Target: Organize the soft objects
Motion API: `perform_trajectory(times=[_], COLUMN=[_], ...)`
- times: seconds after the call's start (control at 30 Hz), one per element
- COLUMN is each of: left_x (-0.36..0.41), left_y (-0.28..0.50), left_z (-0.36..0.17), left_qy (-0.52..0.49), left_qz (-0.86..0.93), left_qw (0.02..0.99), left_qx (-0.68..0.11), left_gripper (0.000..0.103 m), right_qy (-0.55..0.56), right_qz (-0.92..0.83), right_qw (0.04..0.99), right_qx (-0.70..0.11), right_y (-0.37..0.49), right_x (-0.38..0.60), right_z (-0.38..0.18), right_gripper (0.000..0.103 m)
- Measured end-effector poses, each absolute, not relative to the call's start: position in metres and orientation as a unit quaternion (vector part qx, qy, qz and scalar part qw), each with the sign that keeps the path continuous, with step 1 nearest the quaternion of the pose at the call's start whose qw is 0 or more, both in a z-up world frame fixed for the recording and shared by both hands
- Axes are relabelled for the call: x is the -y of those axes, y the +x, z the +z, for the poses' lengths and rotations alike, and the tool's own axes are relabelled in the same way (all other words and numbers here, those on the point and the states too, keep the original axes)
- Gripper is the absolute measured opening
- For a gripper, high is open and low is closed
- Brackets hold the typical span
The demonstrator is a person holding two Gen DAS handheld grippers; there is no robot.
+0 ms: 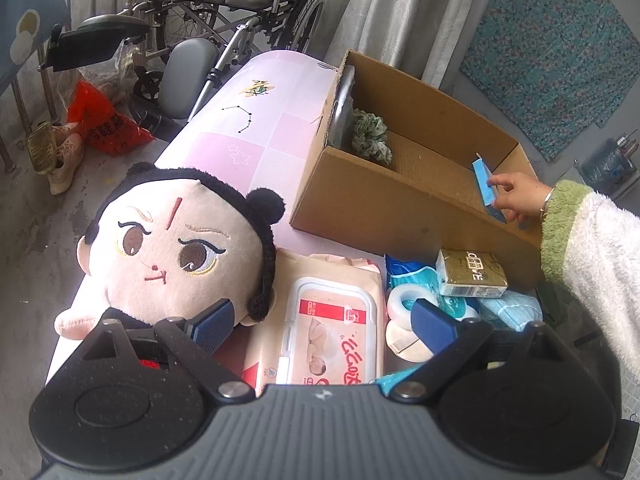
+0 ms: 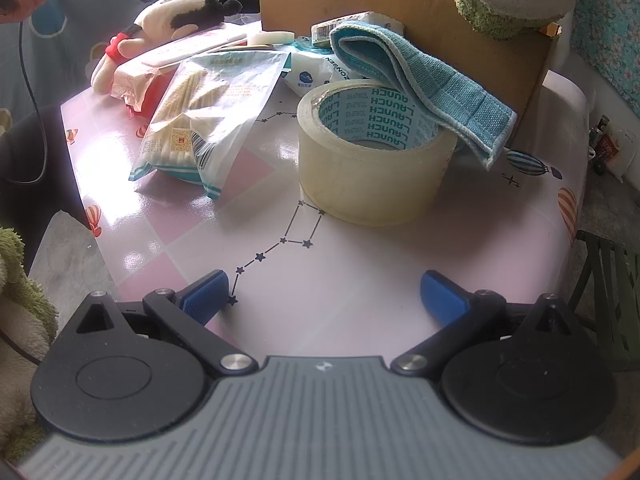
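Fingers of both grippers stand wide apart and hold nothing. The left gripper [image 1: 326, 318] hovers over a wet-wipes pack [image 1: 332, 328], with a plush doll [image 1: 176, 248] lying at its left on the pink table [image 1: 240, 120]. Farther off, a cardboard box [image 1: 384, 208] holds a green scrunchie [image 1: 370, 136]. The right gripper [image 2: 324, 298] faces a tape roll [image 2: 372, 160] draped with a blue cloth [image 2: 432, 84].

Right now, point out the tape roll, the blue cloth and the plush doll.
tape roll [image 2: 376, 168], right wrist view, on its clear outer wall.
blue cloth [image 2: 432, 80], right wrist view, on the folded part draped over the roll's rim.
plush doll [image 1: 176, 252], left wrist view, on the middle of its face.
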State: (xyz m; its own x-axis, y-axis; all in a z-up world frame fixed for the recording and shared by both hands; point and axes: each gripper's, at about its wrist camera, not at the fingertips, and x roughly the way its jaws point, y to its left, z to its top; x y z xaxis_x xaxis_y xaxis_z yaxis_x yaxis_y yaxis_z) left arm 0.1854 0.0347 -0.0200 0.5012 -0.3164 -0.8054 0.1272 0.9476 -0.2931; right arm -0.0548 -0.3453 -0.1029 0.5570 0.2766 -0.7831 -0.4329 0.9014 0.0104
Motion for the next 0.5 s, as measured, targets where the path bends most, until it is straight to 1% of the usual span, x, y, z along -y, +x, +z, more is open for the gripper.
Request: perform_trajectory(times=[0.5], left_x=[-0.0383], left_y=[0.1866], left_z=[-0.0248], left_qy=[-0.098], left_qz=[-0.126], left_qw=[0.858], left_qx=[-0.487], left_gripper=[0.096], right_qy=[-0.092], right_qz=[0.202], right_qw=[0.877], right_qx=[-0.425], right_y=[-0.0542], right_x=[0.3457], right_z=[-0.1028], right_gripper=[0.102])
